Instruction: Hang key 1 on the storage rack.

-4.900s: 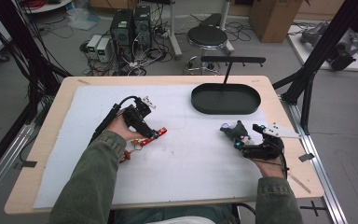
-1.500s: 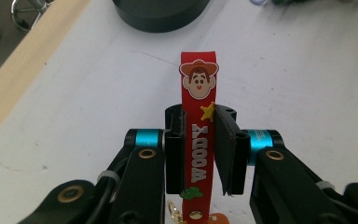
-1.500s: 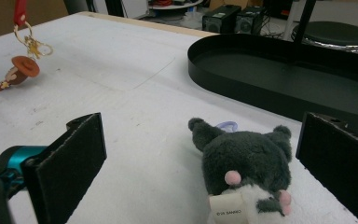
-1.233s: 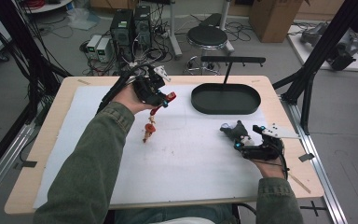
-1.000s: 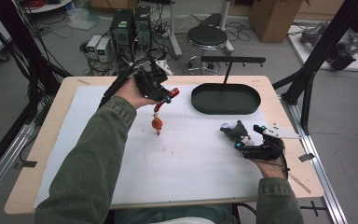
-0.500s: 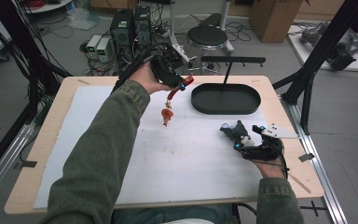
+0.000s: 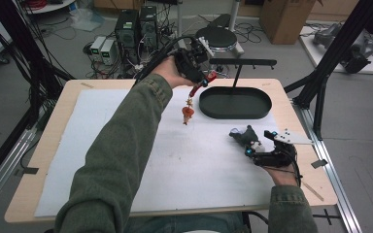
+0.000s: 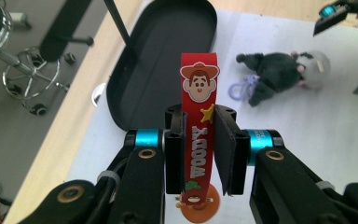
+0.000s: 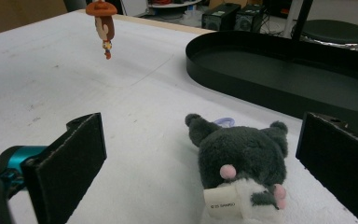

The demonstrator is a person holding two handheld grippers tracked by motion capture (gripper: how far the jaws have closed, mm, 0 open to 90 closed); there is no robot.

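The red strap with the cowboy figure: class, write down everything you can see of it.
The red flat rubbery-looking strap carries a cartoon cowboy face, a yellow star and the word WOODY. It is clamped between the black jaws of the left hand-held gripper, raised above the white mat. A small cowboy figure with an orange hat dangles from it, clear of the table, just left of the black oval tray. Nothing else touches it.

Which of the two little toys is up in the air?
The red cowboy strap charm, dangling from the left tongs above the table. The grey plush mouse lies on the white mat between the open right tongs.
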